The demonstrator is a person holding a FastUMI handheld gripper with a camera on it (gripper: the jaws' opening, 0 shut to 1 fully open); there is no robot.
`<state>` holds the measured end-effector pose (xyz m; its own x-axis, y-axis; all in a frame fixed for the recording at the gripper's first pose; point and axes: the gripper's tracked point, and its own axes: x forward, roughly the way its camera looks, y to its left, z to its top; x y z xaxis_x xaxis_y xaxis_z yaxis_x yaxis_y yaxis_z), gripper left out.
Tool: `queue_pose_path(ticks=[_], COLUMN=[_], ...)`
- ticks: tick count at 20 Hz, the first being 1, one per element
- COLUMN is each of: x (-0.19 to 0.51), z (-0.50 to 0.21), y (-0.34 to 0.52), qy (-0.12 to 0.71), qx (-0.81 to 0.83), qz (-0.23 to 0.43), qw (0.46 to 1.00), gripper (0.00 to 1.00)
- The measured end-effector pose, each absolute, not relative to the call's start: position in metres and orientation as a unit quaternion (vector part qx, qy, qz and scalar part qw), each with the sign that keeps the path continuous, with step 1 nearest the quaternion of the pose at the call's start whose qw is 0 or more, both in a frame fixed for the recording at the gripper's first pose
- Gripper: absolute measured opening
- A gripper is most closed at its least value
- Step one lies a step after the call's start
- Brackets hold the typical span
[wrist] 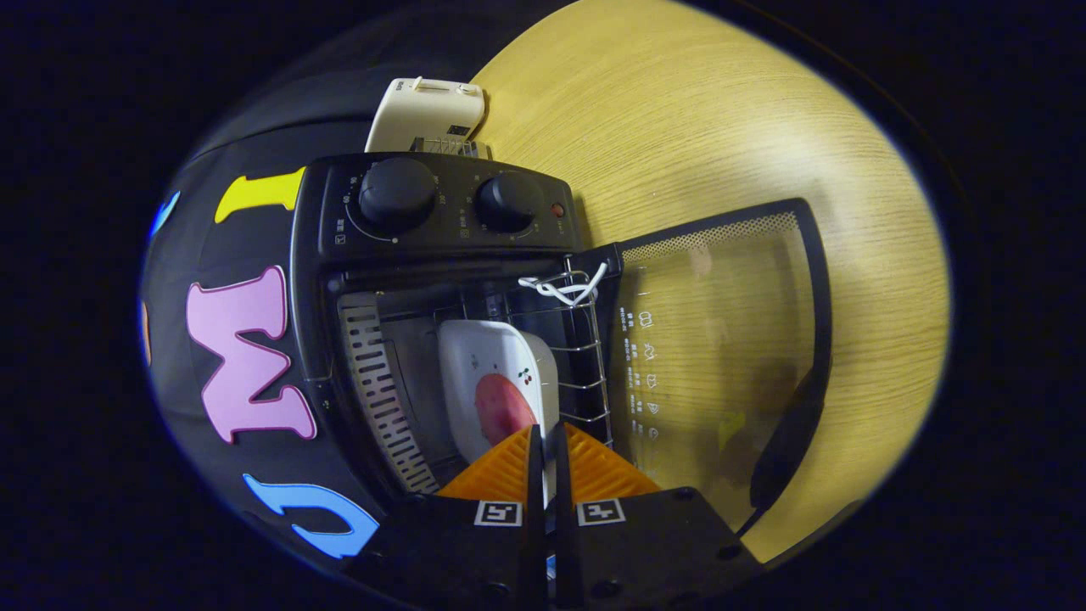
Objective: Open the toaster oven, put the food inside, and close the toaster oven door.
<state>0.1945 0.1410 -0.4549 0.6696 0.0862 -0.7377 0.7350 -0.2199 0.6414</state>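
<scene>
Gripper (547, 441) pinching the near rim of a white plate (484, 365), fingers nearly together on it. Plate, bearing reddish food (502, 407) and a small cherry print, inside the toaster oven (441, 255) on its wire rack (585, 356). Glass door (721, 339) swung open over the wooden table (721, 110); door icons and dial markings too small to read.

Hand-held gripper (547, 441) — ribbed fingers, black screwed housing, two square fiducial tags
</scene>
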Motion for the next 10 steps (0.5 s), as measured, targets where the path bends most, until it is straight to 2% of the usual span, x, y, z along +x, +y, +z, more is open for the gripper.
queue_pose_path(ticks=[3,4,6,7,8,10], x=[0.197,0.197,0.188,0.174,0.168,0.148], z=[-0.449,-0.445,-0.441,-0.443,-0.441,-0.427], y=[0.154,0.150,0.147,0.147,0.148,0.145], qy=[0.291,0.289,0.301,0.325,0.337,0.349], qx=[0.753,0.750,0.731,0.716,0.703,0.672], qz=[-0.259,-0.251,-0.246,-0.246,-0.240,-0.215], qw=[0.530,0.539,0.561,0.567,0.578,0.617], gripper=[0.20,0.37,0.63,0.72,1.00,0.98])
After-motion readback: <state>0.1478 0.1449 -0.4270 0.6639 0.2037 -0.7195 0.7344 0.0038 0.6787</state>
